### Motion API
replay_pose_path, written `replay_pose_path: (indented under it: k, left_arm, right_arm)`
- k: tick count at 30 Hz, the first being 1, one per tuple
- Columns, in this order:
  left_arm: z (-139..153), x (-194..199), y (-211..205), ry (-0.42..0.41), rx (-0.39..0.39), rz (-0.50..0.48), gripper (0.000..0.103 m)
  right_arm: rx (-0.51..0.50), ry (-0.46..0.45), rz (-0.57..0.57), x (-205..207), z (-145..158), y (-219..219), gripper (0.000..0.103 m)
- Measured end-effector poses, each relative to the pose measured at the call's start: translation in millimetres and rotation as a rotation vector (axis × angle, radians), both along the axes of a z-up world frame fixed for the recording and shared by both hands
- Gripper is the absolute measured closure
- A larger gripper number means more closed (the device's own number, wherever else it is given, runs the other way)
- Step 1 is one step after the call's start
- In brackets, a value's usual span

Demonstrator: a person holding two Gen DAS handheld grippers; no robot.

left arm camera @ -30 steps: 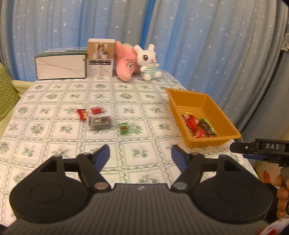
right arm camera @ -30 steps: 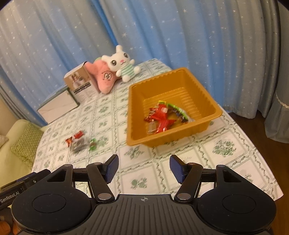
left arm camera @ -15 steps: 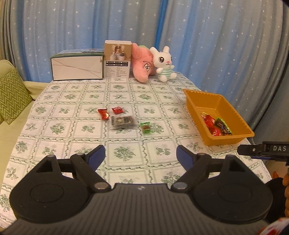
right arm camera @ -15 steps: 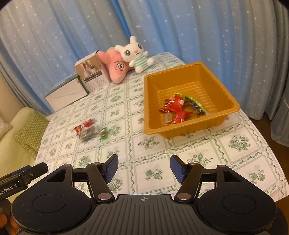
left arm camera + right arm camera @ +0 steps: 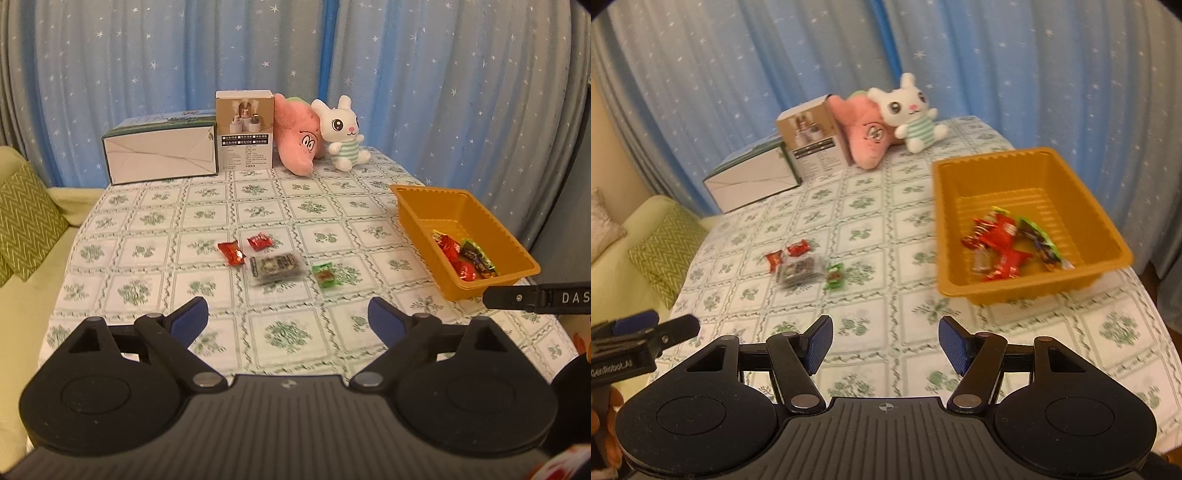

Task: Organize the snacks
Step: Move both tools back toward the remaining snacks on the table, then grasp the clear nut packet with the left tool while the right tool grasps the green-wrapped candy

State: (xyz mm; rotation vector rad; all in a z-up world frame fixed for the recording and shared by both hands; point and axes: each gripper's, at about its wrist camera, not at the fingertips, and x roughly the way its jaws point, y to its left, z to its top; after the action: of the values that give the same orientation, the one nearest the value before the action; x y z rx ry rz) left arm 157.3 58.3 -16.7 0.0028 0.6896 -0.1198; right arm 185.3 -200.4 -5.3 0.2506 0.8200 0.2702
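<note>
Four snacks (image 5: 275,260) lie loose mid-table: two crinkly red wrappers, a flat clear pack and a small green packet. Several glossy wrapped ones already sit in the ribbed orange plastic tray (image 5: 413,218) near the right edge, so I judge the job part done. The left gripper (image 5: 288,319) is opening, with nothing between its jaws; the right gripper (image 5: 885,343) gapes empty over the checked floral cloth (image 5: 155,221).

Blue star-print curtains (image 5: 147,74) behind; pale sofa (image 5: 22,295), green zigzag cushion (image 5: 26,221) left.
</note>
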Motion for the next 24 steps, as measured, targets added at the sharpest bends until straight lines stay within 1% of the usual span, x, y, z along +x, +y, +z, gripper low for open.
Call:
replay_pose_path:
  k: [2,6,10,14,16,19,21,24]
  left_arm:
    - [-3,11,6,0.012,0.005,-0.009,0.010]
    - [-9,30,13,0.000,0.065,-0.046,0.010]
    - [-20,53,24,0.015,0.066,-0.088,0.009]
    - [-36,74,30,-0.002,0.124,-0.111,0.009]
    - [-44,83,34,-0.023,0.119,-0.112,0.009]
    - [-56,98,41,-0.026,0.106,-0.116,0.009]
    - [-65,108,45,-0.008,0.100,-0.130,0.009]
    - [-80,124,49,0.048,0.096,-0.140,0.009]
  right_arm:
    - [-0.011,-0.009,0.021,6,-2,10,0.039]
    - [-0.025,-0.016,0.054,22,-9,28,0.039]
    - [-0.041,-0.014,0.078,40,-21,42,0.039]
    - [-0.059,-0.010,0.105,58,-37,57,0.039]
    - [-0.065,-0.010,0.109,66,-46,64,0.039]
    - [-0.074,-0.008,0.106,80,-58,72,0.039]
    - [-0.077,-0.009,0.110,89,-66,79,0.039]
    - [-0.096,-0.014,0.129,103,-78,89,0.040]
